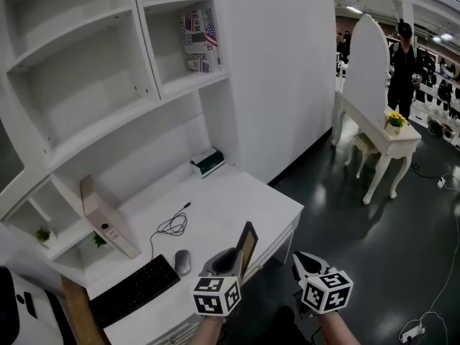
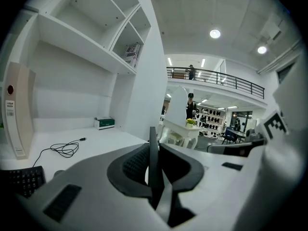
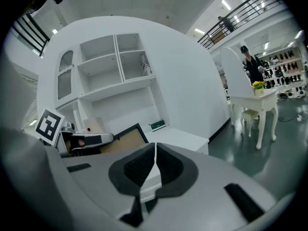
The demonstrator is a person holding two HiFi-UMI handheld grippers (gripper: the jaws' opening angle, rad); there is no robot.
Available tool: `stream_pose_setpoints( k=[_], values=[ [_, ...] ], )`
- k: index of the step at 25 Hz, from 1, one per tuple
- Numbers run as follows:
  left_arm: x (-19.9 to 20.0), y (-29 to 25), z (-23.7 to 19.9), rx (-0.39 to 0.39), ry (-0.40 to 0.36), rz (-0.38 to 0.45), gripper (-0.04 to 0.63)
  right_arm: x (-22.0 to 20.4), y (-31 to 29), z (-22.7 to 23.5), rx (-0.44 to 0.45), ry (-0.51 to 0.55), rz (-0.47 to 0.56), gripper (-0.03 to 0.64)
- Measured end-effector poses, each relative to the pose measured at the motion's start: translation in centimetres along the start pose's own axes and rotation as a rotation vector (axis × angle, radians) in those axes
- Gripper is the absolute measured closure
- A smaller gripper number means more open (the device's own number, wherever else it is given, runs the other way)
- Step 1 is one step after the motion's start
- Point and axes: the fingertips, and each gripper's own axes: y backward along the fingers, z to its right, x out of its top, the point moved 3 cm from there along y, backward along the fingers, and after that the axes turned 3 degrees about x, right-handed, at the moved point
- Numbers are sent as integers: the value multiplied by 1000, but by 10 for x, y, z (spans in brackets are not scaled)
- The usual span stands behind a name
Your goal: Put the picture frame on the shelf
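Note:
My left gripper (image 1: 231,261) is shut on the picture frame (image 1: 246,246), a black-edged frame with a brown back, held upright over the desk's front edge. Seen edge-on in the left gripper view, the frame (image 2: 153,165) is a thin dark strip pinched between the jaws of that gripper (image 2: 154,170). My right gripper (image 1: 305,264) hovers beside the desk, over the dark floor, shut with nothing in it. In the right gripper view that gripper (image 3: 154,165) has its jaws pressed together, and the frame (image 3: 122,138) shows at left. The white shelf unit (image 1: 108,63) rises behind the desk.
On the white desk (image 1: 237,207) lie a black keyboard (image 1: 133,290), a mouse (image 1: 182,261), a coiled cable (image 1: 171,225), a beige binder (image 1: 108,218) and a small green-and-white box (image 1: 208,162). A patterned box (image 1: 199,40) stands on an upper shelf. At right, a white dressing table (image 1: 377,131) and a person (image 1: 402,67).

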Motion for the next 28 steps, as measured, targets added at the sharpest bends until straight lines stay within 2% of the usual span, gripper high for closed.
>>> stream_pose_setpoints(
  k=[5,8,17,23,28],
  values=[
    [11,-23,-10,52,-15,-2,528,19,-33,16,59,11,-11,615],
    [21,-38,-11,78,-62,-9,528,36,-52,28,90,22,-9,614],
    [46,-77,-13,139,-272,-61,528,61,-102,52,194,18,-42,615],
    [58,-102,-13,165,-462,-114,528,72,-126,68,242,15,-57,615],
    [79,-119,-11,182,-590,-130,528,84,-142,77,283,14,-60,615]
  ],
)
